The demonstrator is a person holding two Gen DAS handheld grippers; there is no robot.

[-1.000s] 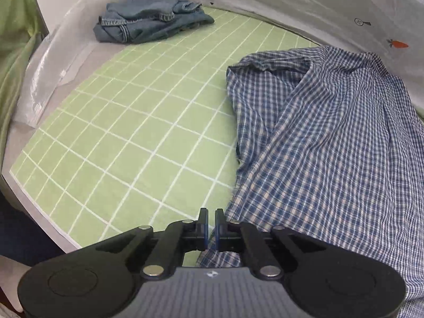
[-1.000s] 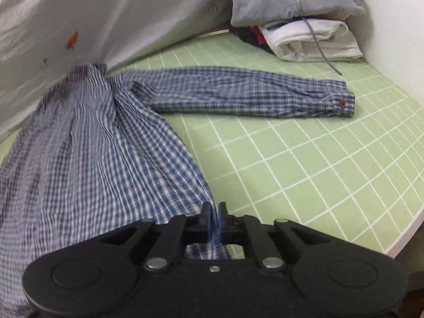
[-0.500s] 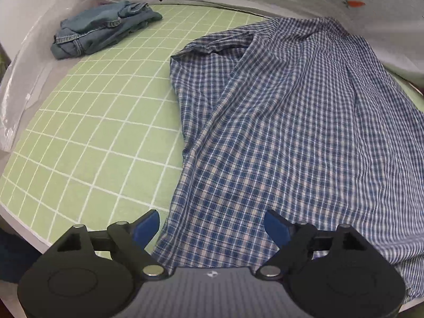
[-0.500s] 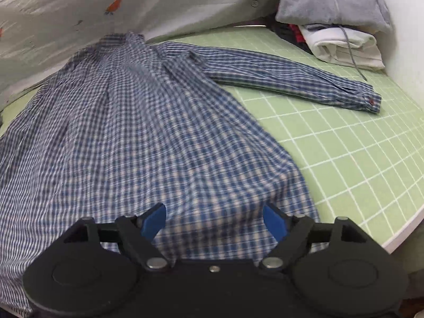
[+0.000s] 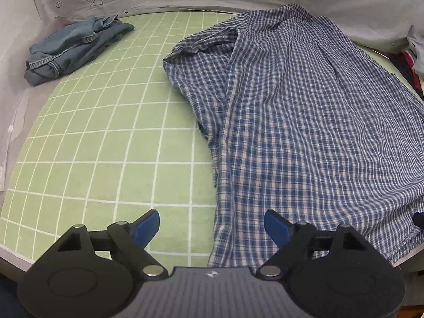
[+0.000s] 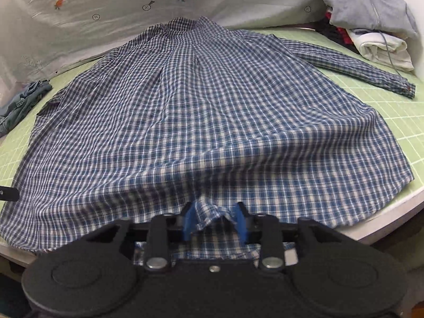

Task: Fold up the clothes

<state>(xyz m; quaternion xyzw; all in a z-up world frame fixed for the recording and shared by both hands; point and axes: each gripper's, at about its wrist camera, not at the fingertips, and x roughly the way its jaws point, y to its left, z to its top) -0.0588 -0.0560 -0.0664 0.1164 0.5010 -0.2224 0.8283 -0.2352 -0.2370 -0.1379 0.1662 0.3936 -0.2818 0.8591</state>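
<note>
Now we are closing the right gripper (image 6: 214,221) on the blue-and-white checked cotton shirt's (image 6: 201,111) bottom-centre hem | left gripper (image 5: 212,229) hanging wide, empty | thin bunched pinch risking slip.

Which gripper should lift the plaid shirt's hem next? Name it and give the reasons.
Right. The right gripper is closing with the plaid shirt's hem bunched between its pads. The left gripper stands open over the shirt's left edge and the green mat, holding nothing.
</note>
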